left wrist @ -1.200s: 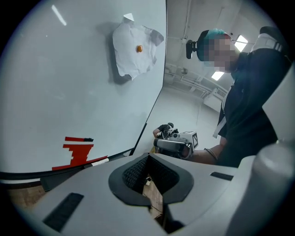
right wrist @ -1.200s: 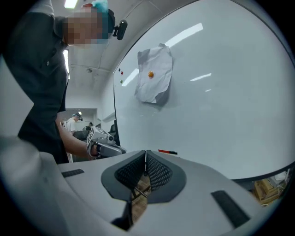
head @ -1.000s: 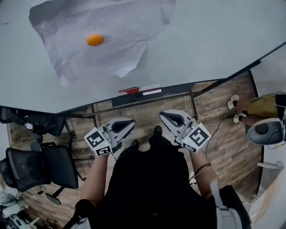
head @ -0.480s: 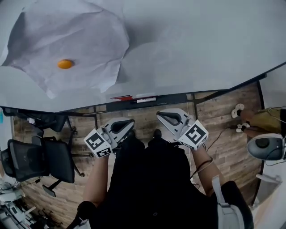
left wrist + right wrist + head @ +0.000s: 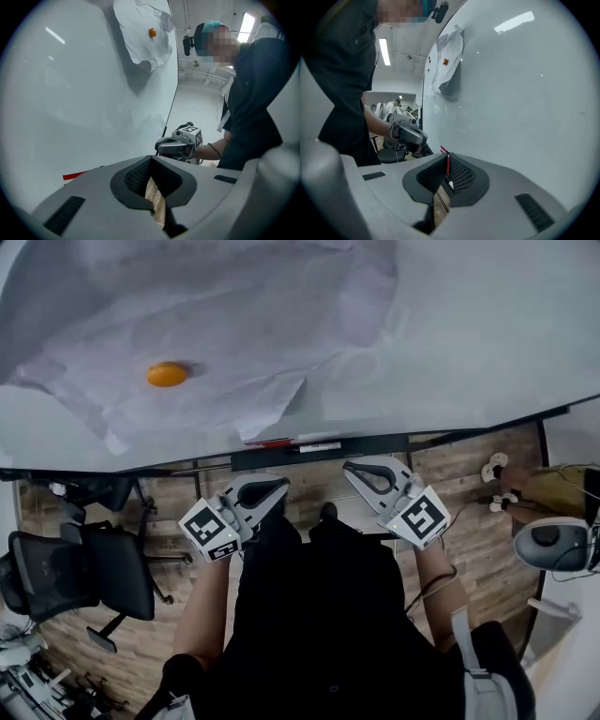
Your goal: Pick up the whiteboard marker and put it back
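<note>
Claws closed, nothing held: in the head view the left claw (image 5: 279, 487) and right claw (image 5: 351, 468) sit side by side in front of the tray (image 5: 375, 441) under the whiteboard (image 5: 469, 324). The red whiteboard marker (image 5: 268, 442) lies in that tray beside a white marker (image 5: 317, 445), apart from both claws. Crumpled paper (image 5: 244, 306) hangs under an orange magnet (image 5: 167, 375).

In the left gripper view the jaws meet, with only wood floor (image 5: 157, 206) in the slit.

In the right gripper view the jaws meet, and the red marker shows beyond them.
</note>
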Demonstrator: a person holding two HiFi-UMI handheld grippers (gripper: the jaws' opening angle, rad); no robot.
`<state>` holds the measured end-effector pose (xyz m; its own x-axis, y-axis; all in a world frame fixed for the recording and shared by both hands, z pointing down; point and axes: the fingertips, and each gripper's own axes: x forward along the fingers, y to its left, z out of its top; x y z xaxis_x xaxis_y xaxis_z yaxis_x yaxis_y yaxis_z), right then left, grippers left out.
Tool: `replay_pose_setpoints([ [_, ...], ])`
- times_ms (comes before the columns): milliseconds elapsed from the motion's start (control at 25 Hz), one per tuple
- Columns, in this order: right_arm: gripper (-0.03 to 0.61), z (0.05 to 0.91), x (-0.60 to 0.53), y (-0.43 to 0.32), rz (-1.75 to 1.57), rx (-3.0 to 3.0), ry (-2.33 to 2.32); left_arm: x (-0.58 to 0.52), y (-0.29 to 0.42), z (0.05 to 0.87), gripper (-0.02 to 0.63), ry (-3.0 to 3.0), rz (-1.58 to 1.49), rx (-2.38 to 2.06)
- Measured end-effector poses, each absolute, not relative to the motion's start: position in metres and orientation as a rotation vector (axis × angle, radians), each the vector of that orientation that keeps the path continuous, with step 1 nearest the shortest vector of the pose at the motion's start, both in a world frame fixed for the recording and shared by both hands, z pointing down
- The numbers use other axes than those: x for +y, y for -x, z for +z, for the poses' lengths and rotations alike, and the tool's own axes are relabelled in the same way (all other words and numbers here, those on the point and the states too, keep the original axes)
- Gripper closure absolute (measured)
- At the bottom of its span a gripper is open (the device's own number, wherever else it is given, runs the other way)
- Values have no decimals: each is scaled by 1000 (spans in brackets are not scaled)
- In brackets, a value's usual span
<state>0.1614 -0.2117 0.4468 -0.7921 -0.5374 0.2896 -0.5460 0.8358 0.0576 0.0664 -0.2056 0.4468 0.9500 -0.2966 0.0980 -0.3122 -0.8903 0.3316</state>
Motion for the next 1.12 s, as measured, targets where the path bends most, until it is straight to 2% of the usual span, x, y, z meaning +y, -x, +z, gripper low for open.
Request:
replay_pose_setpoints([
  [520,557,459,-226,-135,27,-2609,-795,-216,-38,450,601,-2745,57,-404],
  [1120,555,497,-238,-121,-61,-2448,-678,-213,-53,467,601,-2732,55,-353],
])
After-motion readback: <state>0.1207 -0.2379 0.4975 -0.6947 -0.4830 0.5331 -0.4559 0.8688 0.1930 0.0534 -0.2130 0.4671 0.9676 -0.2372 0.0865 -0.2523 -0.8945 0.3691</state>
